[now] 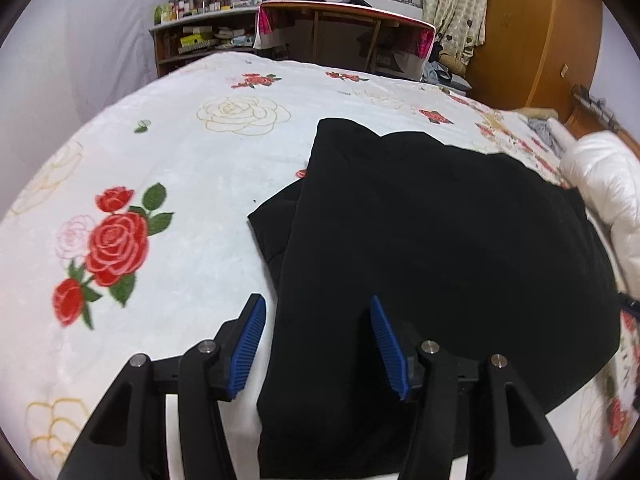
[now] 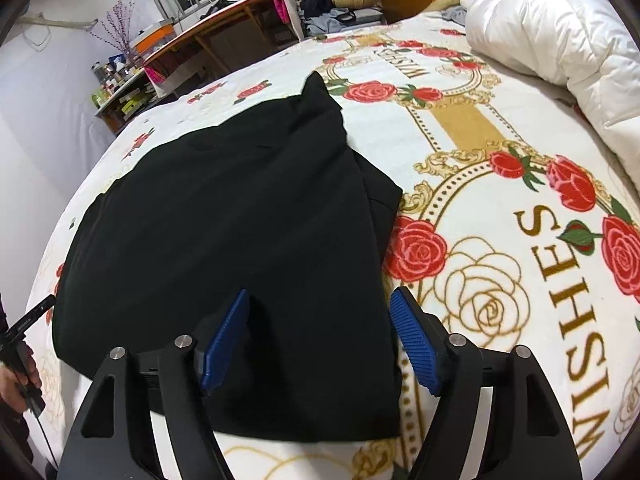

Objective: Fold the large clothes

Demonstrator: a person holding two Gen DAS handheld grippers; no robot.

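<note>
Left gripper (image 1: 318, 302): blue ribbed pads set apart, nothing clamped, poised above the near left edge of the black garment (image 1: 440, 248). Right gripper (image 2: 320, 294): pads likewise apart, gripping nothing, above the garment's (image 2: 224, 232) near right edge.

Black garment: large, plain, matte dark cloth, folded into a broad slab of several layers. Lower layers jut out at the left side and at the right side; a pointed corner stands at the far end. It lies flat on the bed blanket (image 1: 172, 184), white with red and gold roses; gold "WISHES" lettering (image 2: 560, 320) lies to its right.

White quilt (image 2: 560, 40): bunched at the bed's far right, apart from the garment.
</note>
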